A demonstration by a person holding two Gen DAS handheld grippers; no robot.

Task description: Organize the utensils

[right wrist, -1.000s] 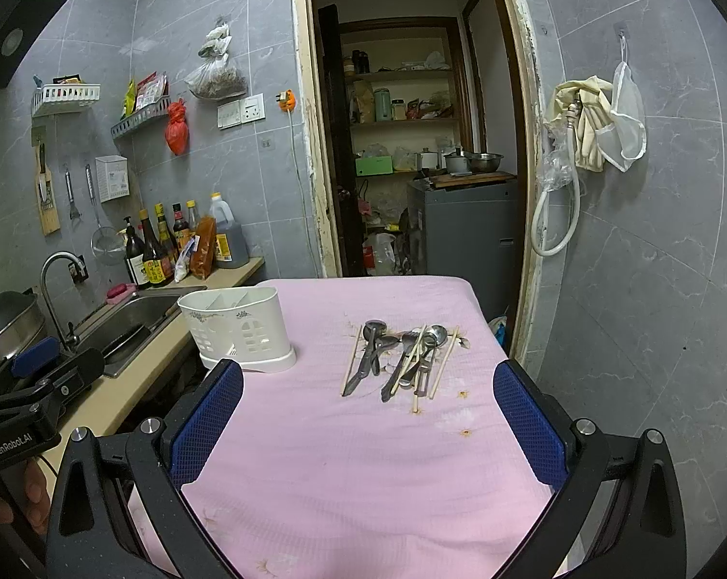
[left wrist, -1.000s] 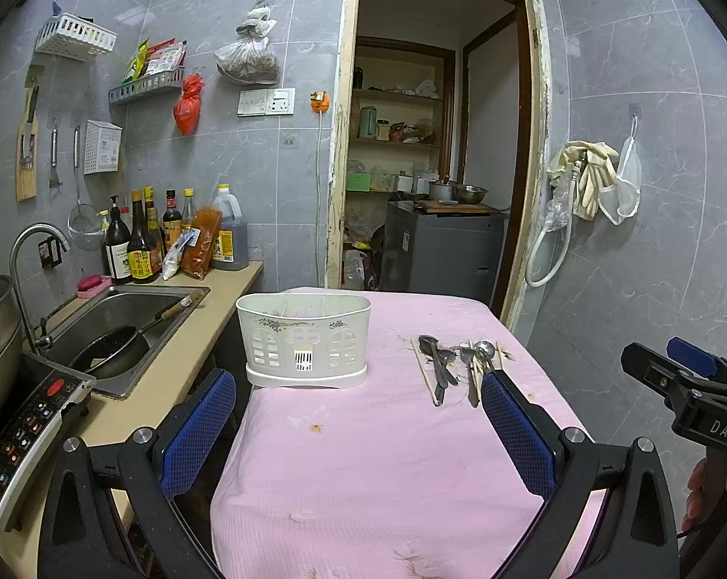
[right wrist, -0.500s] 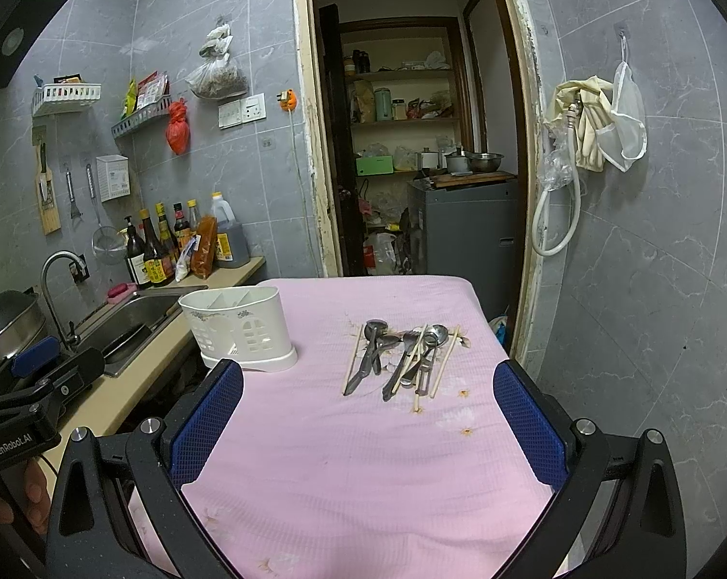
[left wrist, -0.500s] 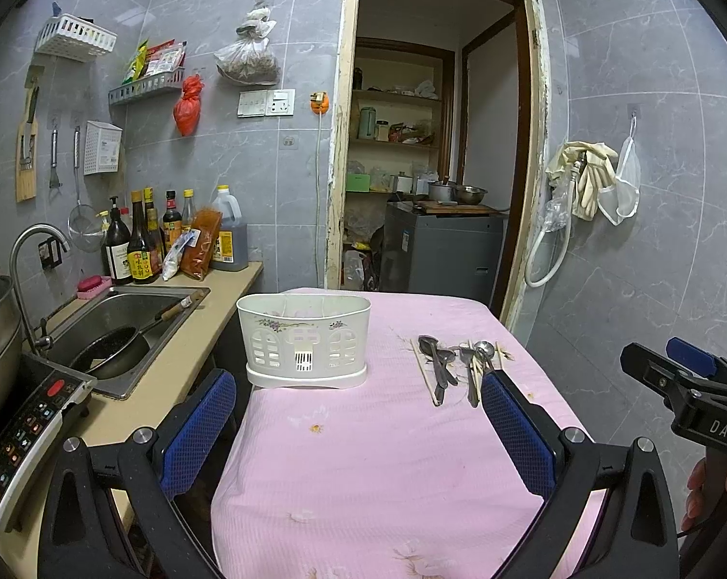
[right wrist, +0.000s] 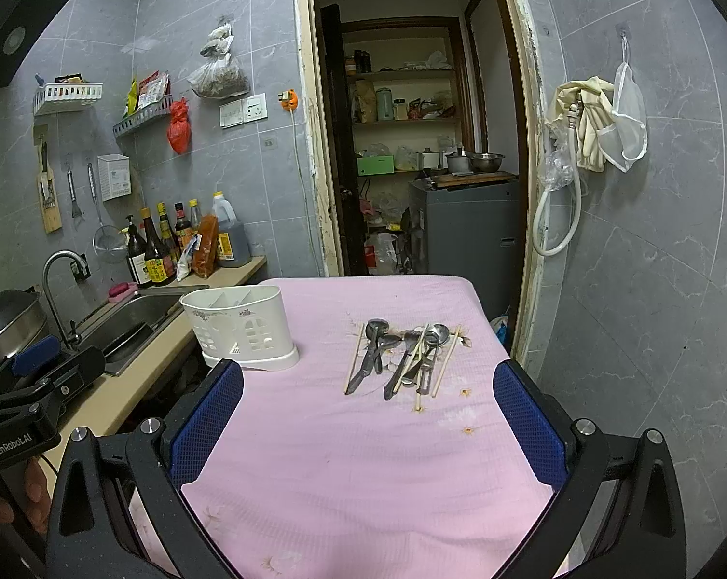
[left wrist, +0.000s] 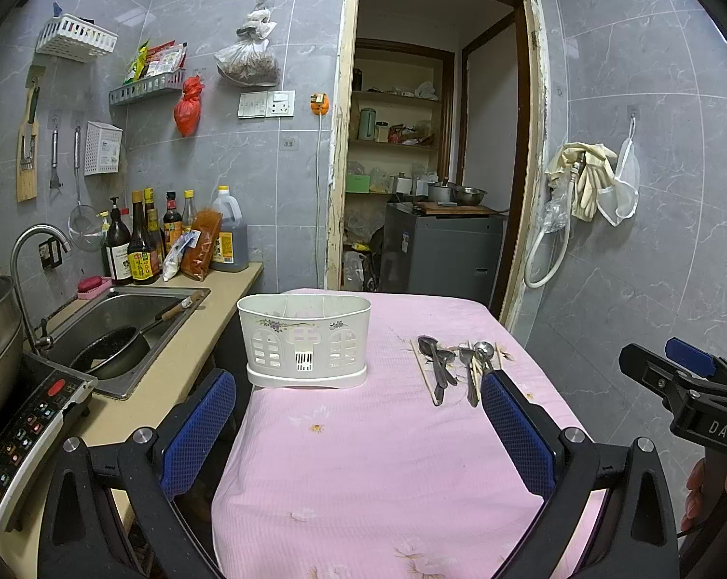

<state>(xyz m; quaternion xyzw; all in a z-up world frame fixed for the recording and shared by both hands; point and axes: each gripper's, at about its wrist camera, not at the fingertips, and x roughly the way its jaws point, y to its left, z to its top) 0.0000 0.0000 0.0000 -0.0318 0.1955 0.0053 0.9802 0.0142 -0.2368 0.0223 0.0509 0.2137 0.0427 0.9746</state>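
I read "DAS" on my right gripper (left wrist: 691, 386) and "GenRobot.AI" on my left gripper (right wrist: 30, 400). Both grippers hang with fingers spread wide and hold nothing. The utensils (right wrist: 402, 357), spoons and chopsticks in a loose pile, lie on the pink tablecloth (right wrist: 353, 458), to the right of the white holder (left wrist: 304, 340) and apart from it. Nothing stands between the grippers and the pile. Sauce bottles (left wrist: 141, 246) stand behind the sink (left wrist: 122, 318); their labels are too small to read.

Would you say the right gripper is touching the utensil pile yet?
Apart. The right wrist view shows bare pink cloth between the open right gripper and the utensil pile.
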